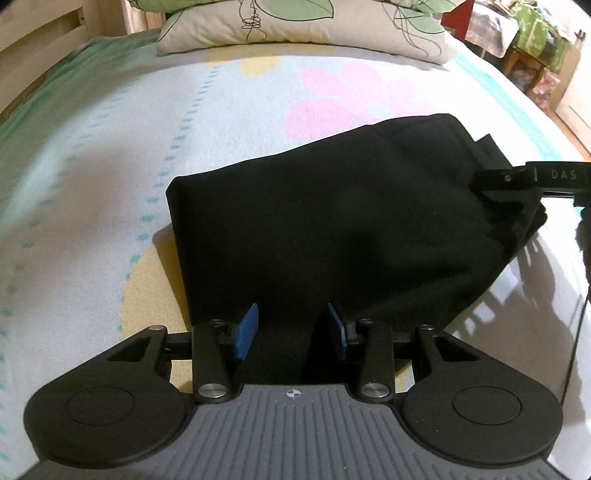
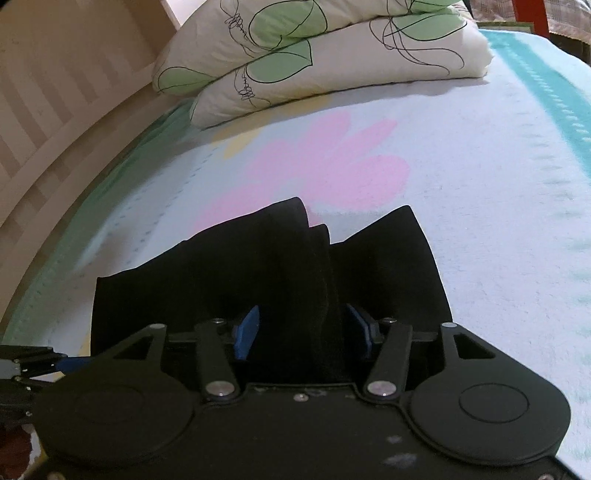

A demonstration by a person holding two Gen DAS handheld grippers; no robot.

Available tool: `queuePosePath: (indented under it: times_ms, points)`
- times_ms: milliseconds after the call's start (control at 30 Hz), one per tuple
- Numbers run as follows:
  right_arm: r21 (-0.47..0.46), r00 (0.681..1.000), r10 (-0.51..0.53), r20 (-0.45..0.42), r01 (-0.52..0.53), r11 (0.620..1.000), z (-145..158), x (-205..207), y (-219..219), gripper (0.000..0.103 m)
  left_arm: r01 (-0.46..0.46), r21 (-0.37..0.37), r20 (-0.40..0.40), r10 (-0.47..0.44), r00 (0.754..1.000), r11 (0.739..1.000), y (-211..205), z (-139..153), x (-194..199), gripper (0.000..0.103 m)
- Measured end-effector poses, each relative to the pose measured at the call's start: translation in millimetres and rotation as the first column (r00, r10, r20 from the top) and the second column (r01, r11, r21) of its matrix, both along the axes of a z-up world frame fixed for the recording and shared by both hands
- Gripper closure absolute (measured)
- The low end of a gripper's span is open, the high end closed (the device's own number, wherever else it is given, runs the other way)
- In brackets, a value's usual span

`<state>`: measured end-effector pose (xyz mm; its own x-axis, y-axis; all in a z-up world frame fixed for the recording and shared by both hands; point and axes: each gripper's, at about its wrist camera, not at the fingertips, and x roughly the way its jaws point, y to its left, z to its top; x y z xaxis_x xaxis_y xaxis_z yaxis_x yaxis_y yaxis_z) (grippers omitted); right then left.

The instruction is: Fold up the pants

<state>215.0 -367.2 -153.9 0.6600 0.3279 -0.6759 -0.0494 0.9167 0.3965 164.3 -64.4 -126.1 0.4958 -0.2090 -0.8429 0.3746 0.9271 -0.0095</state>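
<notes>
While the pants (image 1: pixel 332 221) lie partly folded mid-bed, short of the pillows (image 1: pixel 295 33), left tool (image 1: pixel 291 328) and right tool (image 2: pixel 301 332) each hold black cloth between parted pads, grip unclear; next, I judge, comes laying it flat.

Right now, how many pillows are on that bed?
2. They lie stacked at the head of the bed: the upper pillow rests on the lower pillow. More could be hidden behind them or outside the view.
</notes>
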Motion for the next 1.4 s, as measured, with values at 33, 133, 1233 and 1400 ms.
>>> queuePosePath:
  times_ms: [33,133,1233,1400]
  points:
    - [0.003,1.0,0.002,0.003,-0.002,1.0,0,0,0,0.049,-0.002,-0.004,0.0,0.002,1.0,1.0,1,0,0,0.063]
    - [-0.053,1.0,-0.019,0.019,0.02,0.998,3,-4,2,0.08,-0.003,-0.011,0.0,0.003,1.0,1.0,3,1,2,0.063]
    - [-0.539,0.973,0.041,0.227,0.091,0.838,37,-10,51,0.074,-0.037,0.074,0.067,0.032,0.997,0.997,-26,15,49,0.062]
    - [-0.563,0.988,0.007,0.156,0.083,0.822,5,13,33,0.067,-0.041,0.081,0.069,0.036,0.997,0.996,-26,-1,58,0.059]
